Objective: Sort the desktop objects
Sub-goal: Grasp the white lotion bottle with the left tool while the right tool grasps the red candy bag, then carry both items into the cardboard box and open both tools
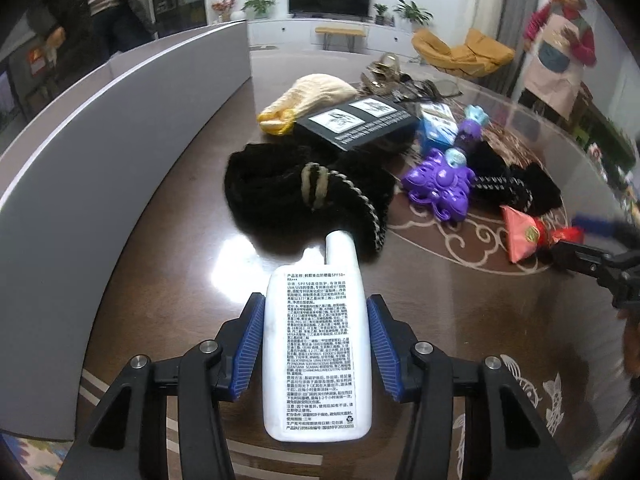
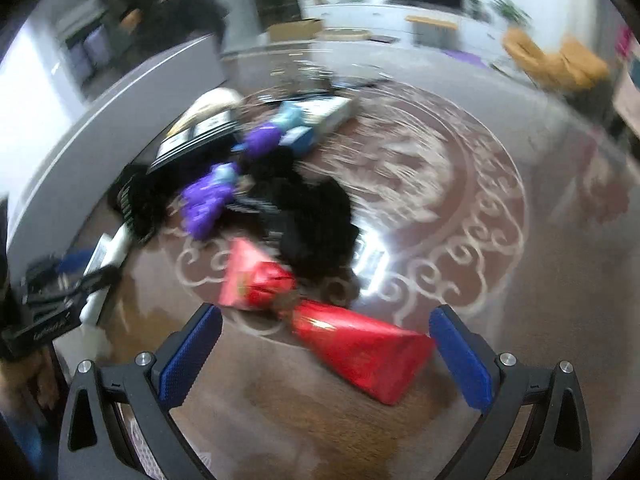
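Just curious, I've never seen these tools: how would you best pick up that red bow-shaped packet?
Probably across its narrow cinched middle, coming from above. The red packet lies flat and flares wide at both ends; the open right hand-held gripper already straddles one end.

Between the ribbed blue pads [image 1: 252, 344] sits a smooth white plastic sunscreen bottle [image 1: 316, 344]; beyond, a fuzzy black knit scarf [image 1: 296, 196] on the glossy brown table [image 1: 180, 264].

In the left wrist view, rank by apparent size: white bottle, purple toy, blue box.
1. white bottle, though it sits nearest the camera, between the left gripper's fingers, so this is inflated.
2. purple toy.
3. blue box, partly hidden.
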